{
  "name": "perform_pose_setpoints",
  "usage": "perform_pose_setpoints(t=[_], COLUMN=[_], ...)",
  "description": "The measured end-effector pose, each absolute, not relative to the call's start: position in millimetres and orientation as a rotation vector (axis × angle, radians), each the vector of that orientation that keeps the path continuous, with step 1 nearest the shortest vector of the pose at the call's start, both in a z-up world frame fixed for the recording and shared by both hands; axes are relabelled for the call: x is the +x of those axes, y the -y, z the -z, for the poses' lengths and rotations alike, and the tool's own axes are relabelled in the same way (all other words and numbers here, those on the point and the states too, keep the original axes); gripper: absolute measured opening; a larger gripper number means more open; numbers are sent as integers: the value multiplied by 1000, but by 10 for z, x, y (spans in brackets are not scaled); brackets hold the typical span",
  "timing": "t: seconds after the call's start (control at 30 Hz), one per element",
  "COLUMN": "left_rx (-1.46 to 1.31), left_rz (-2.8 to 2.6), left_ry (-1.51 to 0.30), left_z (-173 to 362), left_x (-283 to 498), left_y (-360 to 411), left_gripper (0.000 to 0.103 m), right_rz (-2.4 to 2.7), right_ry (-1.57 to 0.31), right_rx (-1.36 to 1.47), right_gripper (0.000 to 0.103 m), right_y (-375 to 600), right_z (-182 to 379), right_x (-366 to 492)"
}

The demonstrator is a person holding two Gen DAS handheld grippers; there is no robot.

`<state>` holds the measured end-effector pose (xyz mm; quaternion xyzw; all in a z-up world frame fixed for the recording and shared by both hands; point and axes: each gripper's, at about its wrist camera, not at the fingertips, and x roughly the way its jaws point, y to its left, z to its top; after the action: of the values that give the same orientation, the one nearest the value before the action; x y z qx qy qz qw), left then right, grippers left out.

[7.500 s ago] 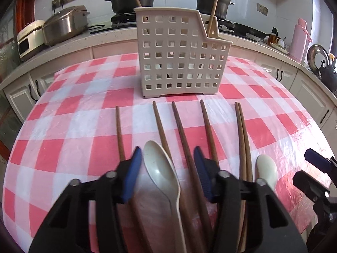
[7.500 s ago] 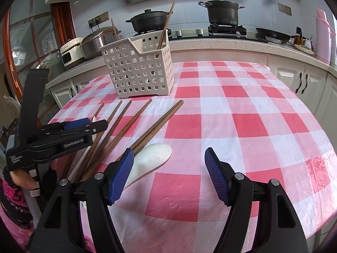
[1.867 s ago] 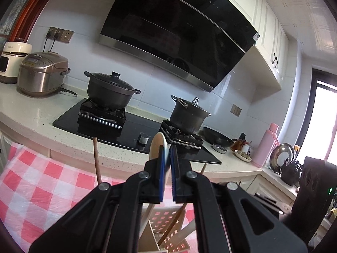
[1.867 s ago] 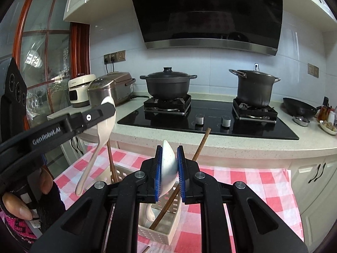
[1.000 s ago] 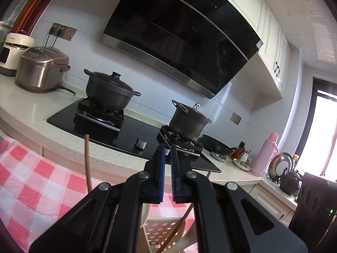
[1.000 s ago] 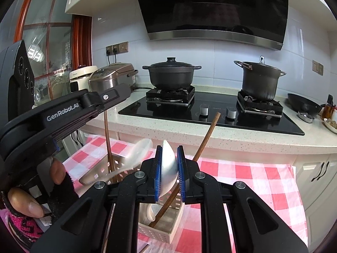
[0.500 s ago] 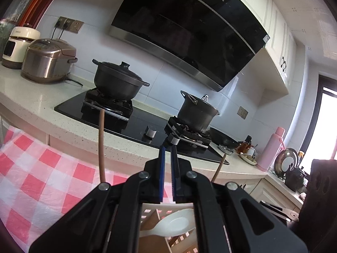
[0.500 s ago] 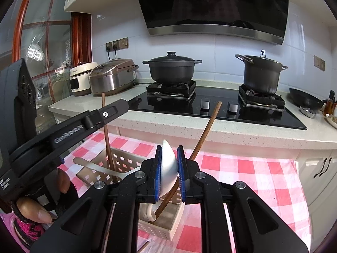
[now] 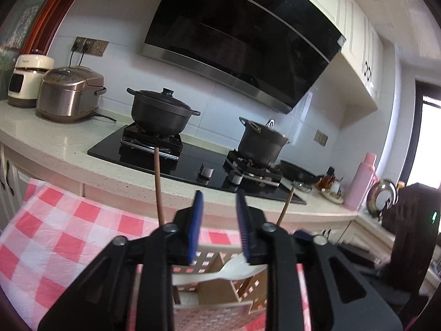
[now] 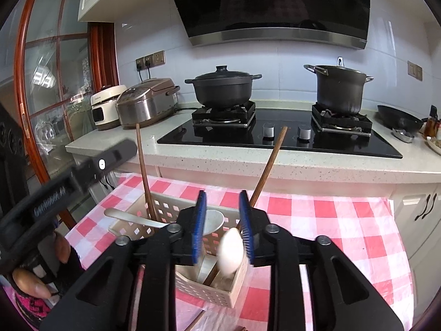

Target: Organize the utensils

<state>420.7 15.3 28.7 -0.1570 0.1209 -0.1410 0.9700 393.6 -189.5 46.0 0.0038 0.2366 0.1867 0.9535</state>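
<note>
At lower centre of both wrist views, cream perforated plastic utensil basket (image 10: 165,209) on red-checked tablecloth (image 10: 330,220), left gripper (image 9: 218,224) and right gripper (image 10: 222,224) both spread and empty, blurred white ceramic spoon (image 10: 231,251) just beside right blue pad, another white spoon (image 9: 220,273) lying across the basket rim.

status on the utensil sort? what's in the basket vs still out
Done: two chopsticks stand in the basket, and one spoon lies across its rim. In hand: nothing; the right gripper is open with a second spoon blurred, dropping in, and the left gripper is open too. Left: the table below is mostly hidden, so cannot tell.
</note>
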Motion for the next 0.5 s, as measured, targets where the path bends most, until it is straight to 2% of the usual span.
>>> perform_pose_setpoints(t=[0.07, 0.2, 0.3, 0.5], left_rx=[-274, -131, -43, -16], left_rz=[290, 325, 355, 361], left_ry=[-266, -312, -336, -380], left_z=[-278, -273, -249, -69], left_x=[4172, 4084, 4025, 4049], left_y=[-102, 102, 278, 540], left_gripper=[32, 33, 41, 45], right_rz=[-371, -350, -329, -301], right_ry=[-465, -451, -446, -447], right_rx=[16, 48, 70, 86], right_gripper=[34, 35, 35, 36], right_y=[1942, 2116, 2239, 2427], right_z=[-505, -527, -514, -464], right_x=[3879, 3782, 3735, 3617])
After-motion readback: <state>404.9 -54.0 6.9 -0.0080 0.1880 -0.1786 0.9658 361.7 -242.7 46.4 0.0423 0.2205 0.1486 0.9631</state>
